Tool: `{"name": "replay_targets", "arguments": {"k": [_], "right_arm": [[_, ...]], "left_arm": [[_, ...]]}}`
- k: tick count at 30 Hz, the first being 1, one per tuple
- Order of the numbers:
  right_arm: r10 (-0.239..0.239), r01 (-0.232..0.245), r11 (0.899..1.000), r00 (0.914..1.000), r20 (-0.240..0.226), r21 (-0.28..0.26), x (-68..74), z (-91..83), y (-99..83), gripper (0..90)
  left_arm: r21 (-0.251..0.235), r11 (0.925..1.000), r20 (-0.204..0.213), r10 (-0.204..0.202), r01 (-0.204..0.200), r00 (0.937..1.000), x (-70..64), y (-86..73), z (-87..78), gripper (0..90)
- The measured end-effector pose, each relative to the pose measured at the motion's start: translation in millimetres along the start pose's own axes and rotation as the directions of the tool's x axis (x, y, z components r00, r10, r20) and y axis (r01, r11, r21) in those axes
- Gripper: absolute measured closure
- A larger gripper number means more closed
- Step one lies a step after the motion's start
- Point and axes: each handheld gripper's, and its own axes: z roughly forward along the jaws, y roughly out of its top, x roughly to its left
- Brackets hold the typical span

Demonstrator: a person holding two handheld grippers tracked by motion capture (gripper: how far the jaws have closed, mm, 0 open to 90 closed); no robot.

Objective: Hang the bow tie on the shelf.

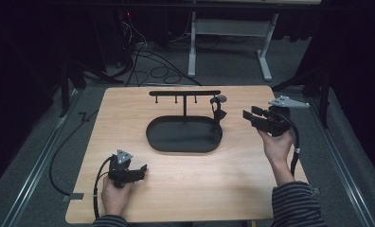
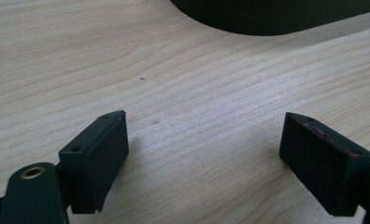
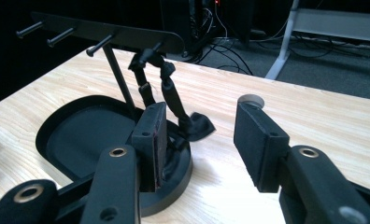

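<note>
A black stand has an oval tray base (image 1: 183,149) and a thin post carrying a bar with pegs (image 1: 184,93). A black strap (image 1: 218,112) hangs from the bar's right end down to the tray. My right gripper (image 1: 248,116) is held above the table's right side, open, pointing at the strap from a short way off. In the right gripper view the strap (image 3: 171,93) hangs just beyond my open right gripper (image 3: 199,135), under the bar (image 3: 103,30). My left gripper (image 1: 144,169) rests low at the table's front left, open and empty (image 2: 204,154).
A small grey round object (image 1: 222,99) lies at the bar's right end, and in the right gripper view it (image 3: 251,100) sits behind the right jaw. The tray edge (image 2: 267,18) lies ahead of the left gripper. Cables and a desk frame (image 1: 230,42) are on the floor beyond the table.
</note>
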Motion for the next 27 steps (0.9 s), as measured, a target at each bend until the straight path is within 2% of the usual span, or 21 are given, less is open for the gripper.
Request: {"name": "replay_targets", "arguments": {"k": [18,27], "right_arm": [[0.035,-0.035,0.999,0.9992,0.017,-0.001,-12.7,-17.7,-25.3,54.4],[0.025,-0.025,1.0,0.9994,0.024,-0.002,-12.4,-24.7,-32.3,55.4]], "left_arm": [[0.0,1.0,0.0,0.0,0.0,1.0,0.0,0.0,0.0,16.2],[0.001,1.0,0.0,0.0,0.0,1.0,0.0,0.0,0.0,16.2]]}}
